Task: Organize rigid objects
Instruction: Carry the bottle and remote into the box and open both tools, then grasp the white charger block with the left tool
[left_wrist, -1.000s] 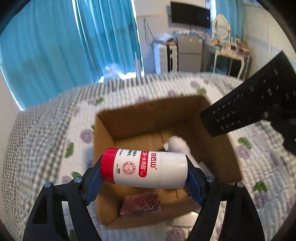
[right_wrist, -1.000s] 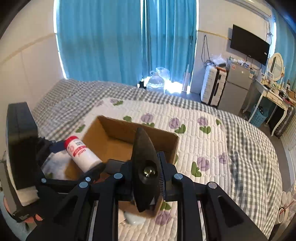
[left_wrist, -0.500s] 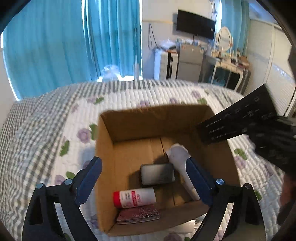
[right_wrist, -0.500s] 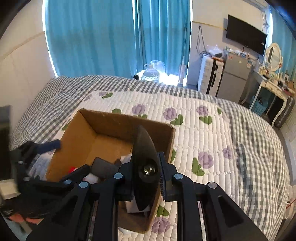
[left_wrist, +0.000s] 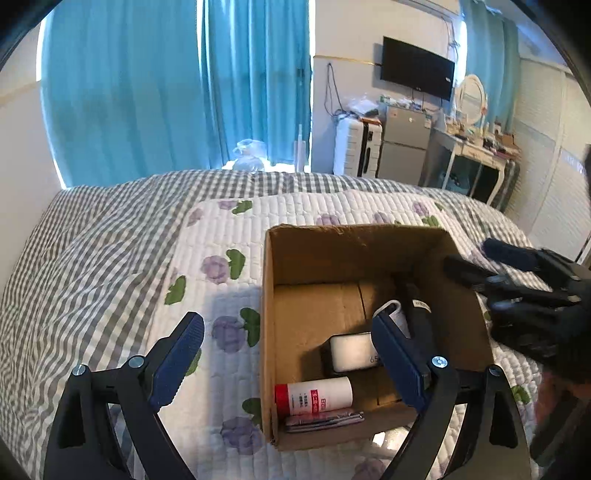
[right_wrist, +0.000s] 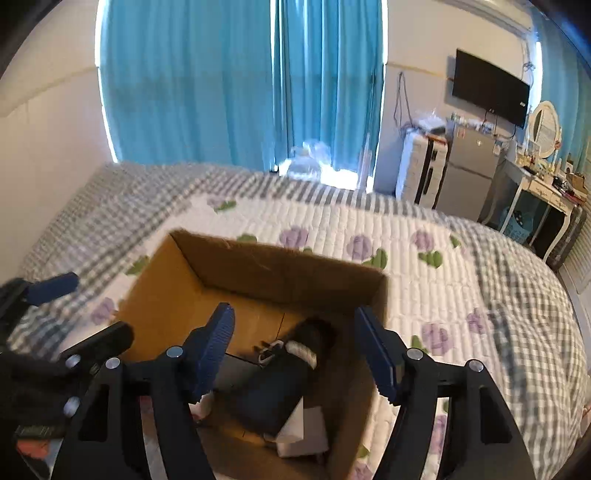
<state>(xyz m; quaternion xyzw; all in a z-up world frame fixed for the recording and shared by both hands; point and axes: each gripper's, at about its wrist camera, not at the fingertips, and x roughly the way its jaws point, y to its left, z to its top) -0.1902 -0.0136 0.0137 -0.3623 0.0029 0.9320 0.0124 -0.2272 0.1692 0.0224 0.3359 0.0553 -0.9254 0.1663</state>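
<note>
An open cardboard box (left_wrist: 295, 258) stands on the bed; it also shows in the right wrist view (right_wrist: 280, 266). Inside lie a white bottle with a red cap (left_wrist: 314, 397), a dark red packet (left_wrist: 321, 421), a small dark device with a pale face (left_wrist: 352, 352) and a white cup-like object (left_wrist: 391, 310). In the right wrist view a long black object (right_wrist: 280, 384) lies in the box. My left gripper (left_wrist: 291, 354) is open and empty above the box's left wall. My right gripper (right_wrist: 299, 350) is open and empty above the box.
The bed has a white quilt with purple flowers (left_wrist: 221, 266) over a grey check cover (left_wrist: 74, 258). Blue curtains (left_wrist: 166, 92), a suitcase (left_wrist: 351, 147), a small fridge (left_wrist: 402, 147) and a dressing table (left_wrist: 476, 147) stand behind. A gloved hand (left_wrist: 535, 302) holds the right gripper.
My left gripper let go of the red-capped bottle, which now lies in the box, and shifted left. My right gripper opened and released the black object into the box.
</note>
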